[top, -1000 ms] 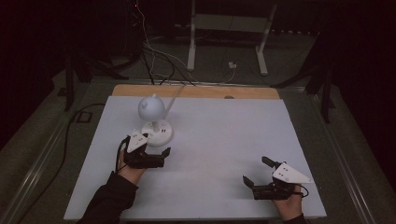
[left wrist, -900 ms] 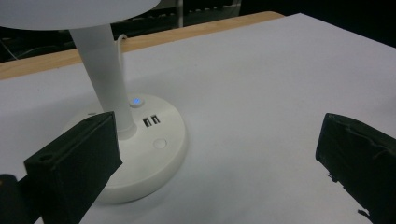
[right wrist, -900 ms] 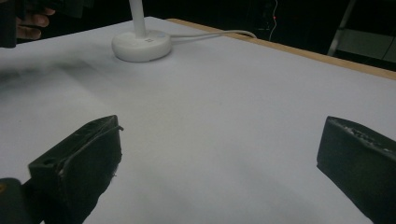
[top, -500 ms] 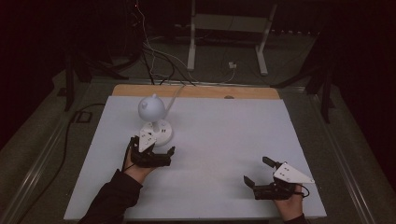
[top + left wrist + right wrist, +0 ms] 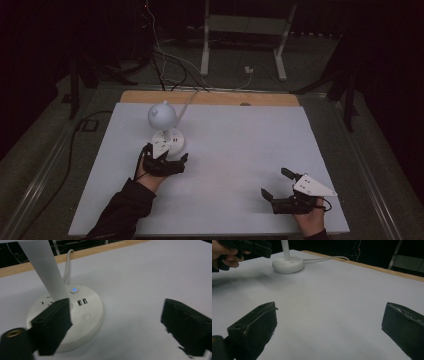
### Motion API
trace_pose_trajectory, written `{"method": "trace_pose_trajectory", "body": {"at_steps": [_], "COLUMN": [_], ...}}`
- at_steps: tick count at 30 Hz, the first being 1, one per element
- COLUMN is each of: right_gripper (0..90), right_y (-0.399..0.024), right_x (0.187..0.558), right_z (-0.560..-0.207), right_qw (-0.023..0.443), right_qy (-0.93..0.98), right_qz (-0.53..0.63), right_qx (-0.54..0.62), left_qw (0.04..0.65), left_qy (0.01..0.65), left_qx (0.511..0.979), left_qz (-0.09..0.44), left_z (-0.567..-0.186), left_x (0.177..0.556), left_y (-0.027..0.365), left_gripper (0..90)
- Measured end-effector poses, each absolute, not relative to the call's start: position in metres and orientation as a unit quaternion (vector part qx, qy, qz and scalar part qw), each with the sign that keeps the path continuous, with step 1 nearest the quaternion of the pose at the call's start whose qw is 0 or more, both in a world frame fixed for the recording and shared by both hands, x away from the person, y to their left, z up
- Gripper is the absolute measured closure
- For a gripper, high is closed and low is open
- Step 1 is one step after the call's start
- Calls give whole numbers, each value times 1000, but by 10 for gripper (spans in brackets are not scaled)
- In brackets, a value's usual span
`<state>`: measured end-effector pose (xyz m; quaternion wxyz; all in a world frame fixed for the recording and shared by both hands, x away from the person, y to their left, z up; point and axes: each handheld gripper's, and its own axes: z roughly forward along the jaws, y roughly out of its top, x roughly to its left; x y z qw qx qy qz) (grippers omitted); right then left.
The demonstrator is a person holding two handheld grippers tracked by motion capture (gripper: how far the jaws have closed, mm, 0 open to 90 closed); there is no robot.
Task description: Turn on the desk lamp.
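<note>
A: What was the left gripper doing just then?

B: Its jaws were spread but had just been closing a little. One jaw hung over the near left of the round white plastic lamp base; the other stood over bare sheet to the right. Nothing was pinched between them.

A: Had it shifted from a second before?

B: Slightly, edging in toward the base. I'd judge it was lining up on the small white round button, or the blue-lit one farther back.

A: And the lamp?

B: Far left on the white table sheet, round white head up on its stalk.

A: The right gripper?

B: Spread wide, resting near right, well apart.
</note>
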<state>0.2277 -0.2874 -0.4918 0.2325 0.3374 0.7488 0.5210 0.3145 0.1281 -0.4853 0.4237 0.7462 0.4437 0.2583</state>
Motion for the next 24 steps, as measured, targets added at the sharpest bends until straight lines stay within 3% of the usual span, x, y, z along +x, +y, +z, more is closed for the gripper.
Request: {"method": "trace_pose_trajectory", "body": {"at_steps": [7,14,19,24], "right_gripper": [0,0,0,0], "right_y": [-288,-288,-288,-288], "right_x": [227,228,228,228], "right_z": [-492,-492,-492,-492], "right_qw": [232,230,229,229], "right_qy": [748,749,748,748], "right_qz": [522,522,523,523], "right_qx": [337,337,338,337], "left_qw": [416,410,403,396], "left_qy": [451,459,481,488], "left_qx": [740,729,715,710], "left_qz": [276,298,309,318], "left_z": [-491,-494,-497,-500], "left_x": [319,323,326,328], "left_y": [126,125,126,126], "left_gripper": [271,476,536,657]}}
